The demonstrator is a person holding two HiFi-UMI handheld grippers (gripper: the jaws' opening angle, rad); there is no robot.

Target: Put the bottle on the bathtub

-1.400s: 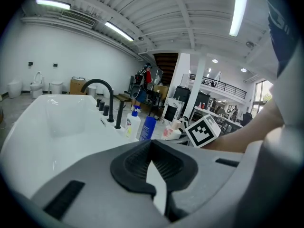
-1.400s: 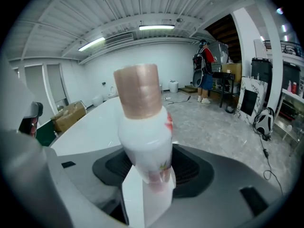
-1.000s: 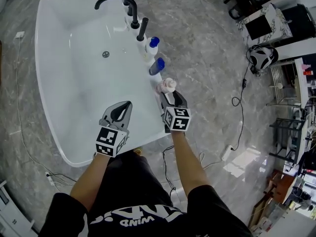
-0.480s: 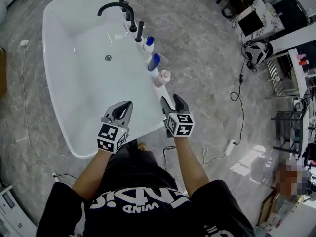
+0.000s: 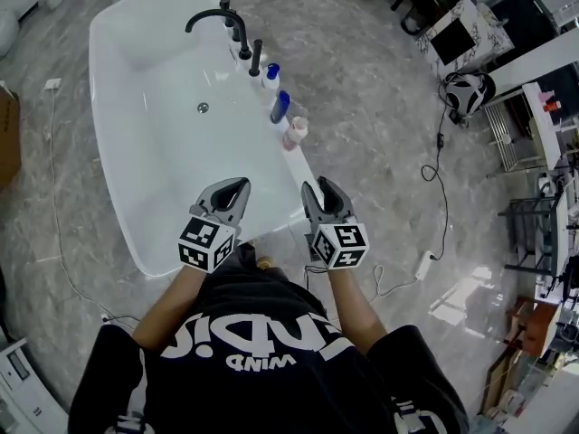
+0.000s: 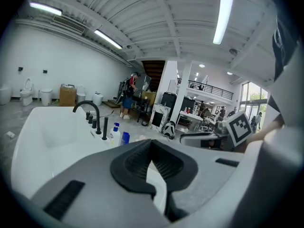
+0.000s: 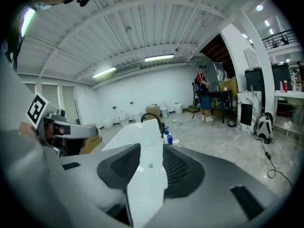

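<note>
The pink-white bottle (image 5: 295, 132) stands upright on the right rim of the white bathtub (image 5: 181, 161), nearest of three in a row. Beyond it are a blue bottle (image 5: 280, 107) and a white bottle with a blue cap (image 5: 271, 76). My right gripper (image 5: 321, 190) is open and empty, well short of the pink bottle, over the tub's near corner; in its own view the right gripper (image 7: 151, 148) frames the tub rim. My left gripper (image 5: 237, 184) hovers over the tub's near end, its tips together, holding nothing. The left gripper (image 6: 151, 144) looks towards the bottles (image 6: 118, 134).
A black faucet (image 5: 217, 18) with black handles stands at the tub's far rim. Cables (image 5: 425, 174) trail over the marble floor to the right. Shelves and furniture (image 5: 543, 152) line the right side. A cardboard box (image 5: 7, 134) sits at the left. A person (image 7: 204, 94) stands far off.
My right gripper has let go of the pink bottle and drawn back towards me, open. The bottle stays upright on the rim. Both grippers and the head view have backed away from the tub.
</note>
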